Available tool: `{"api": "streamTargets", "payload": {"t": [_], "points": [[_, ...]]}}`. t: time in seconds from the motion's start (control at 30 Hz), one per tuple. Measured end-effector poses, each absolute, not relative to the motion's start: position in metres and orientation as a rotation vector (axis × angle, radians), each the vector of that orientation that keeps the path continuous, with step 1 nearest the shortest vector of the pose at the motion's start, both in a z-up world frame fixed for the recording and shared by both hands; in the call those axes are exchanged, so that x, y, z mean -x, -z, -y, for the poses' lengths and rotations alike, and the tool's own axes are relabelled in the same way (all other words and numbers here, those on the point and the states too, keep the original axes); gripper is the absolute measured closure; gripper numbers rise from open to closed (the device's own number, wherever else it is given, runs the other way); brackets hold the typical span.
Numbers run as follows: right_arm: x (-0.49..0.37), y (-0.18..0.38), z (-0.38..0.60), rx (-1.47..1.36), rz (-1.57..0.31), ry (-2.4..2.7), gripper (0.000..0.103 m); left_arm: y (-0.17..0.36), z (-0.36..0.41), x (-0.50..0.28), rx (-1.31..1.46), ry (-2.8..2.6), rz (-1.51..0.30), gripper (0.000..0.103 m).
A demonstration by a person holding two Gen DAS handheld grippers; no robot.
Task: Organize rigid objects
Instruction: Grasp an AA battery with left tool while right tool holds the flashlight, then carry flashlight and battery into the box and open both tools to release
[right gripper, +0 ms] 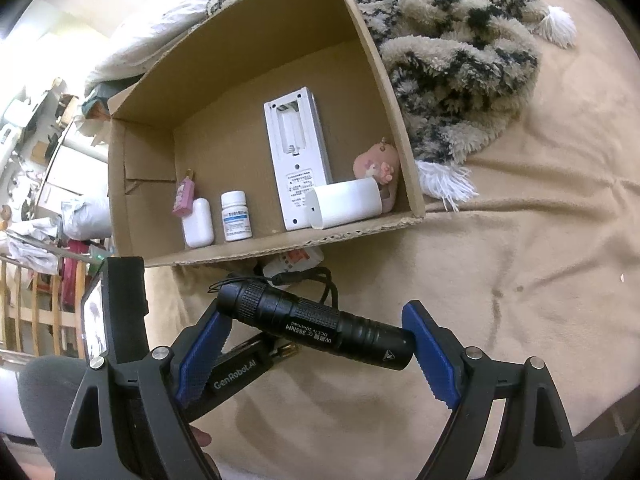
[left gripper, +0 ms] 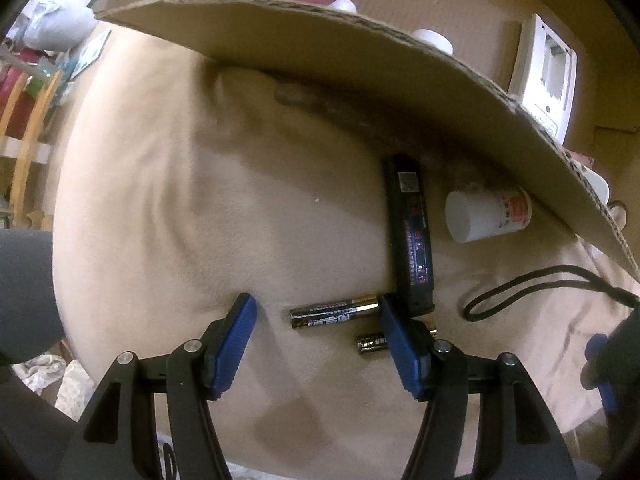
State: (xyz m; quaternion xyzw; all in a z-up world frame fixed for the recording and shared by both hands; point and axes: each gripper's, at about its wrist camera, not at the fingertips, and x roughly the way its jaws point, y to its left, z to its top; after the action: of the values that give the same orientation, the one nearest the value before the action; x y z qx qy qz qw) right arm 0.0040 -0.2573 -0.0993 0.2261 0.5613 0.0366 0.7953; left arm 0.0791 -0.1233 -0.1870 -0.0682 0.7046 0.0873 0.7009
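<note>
Batteries: the AA battery (left gripper: 335,312) lies on the beige blanket (left gripper: 200,208) between our spread left claw (left gripper: 318,344), untouched. Our right claw (right gripper: 316,344) pinches the black flashlight (right gripper: 316,326) endwise near the cardboard box (right gripper: 400,120). That round, tilted grip could slip.

My left wrist camera looks straight down, close over the beige blanket (left gripper: 180,200) beside the cardboard box (left gripper: 320,40). My right wrist camera tilts steeply down from farther back, into that box (right gripper: 248,92). Both views share the blanket and box.
</note>
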Motion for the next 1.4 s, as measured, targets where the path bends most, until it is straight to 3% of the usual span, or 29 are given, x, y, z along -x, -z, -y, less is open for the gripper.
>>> {"api": "streamTargets", "payload": {"t": [0.07, 0.13, 0.9, 1.4], "points": [[-0.004, 0.100, 0.258, -0.484, -1.206, -0.075, 0.011, 0.186, 0.125, -0.078, 0.155, -0.187, -1.565, 0.056], [-0.005, 0.101, 0.258, -0.484, -1.208, -0.073, 0.011, 0.185, 0.136, -0.082, 0.144, -0.179, -1.564, 0.063], [0.002, 0.066, 0.244, -0.403, -1.125, -0.078, 0.011, 0.154, 0.074, -0.078, 0.097, -0.203, -1.531, 0.063], [-0.007, -0.005, 0.238, -0.391, -0.961, -0.152, 0.011, 0.031, 0.026, -0.100, 0.079, -0.118, -1.299, 0.063]]}}
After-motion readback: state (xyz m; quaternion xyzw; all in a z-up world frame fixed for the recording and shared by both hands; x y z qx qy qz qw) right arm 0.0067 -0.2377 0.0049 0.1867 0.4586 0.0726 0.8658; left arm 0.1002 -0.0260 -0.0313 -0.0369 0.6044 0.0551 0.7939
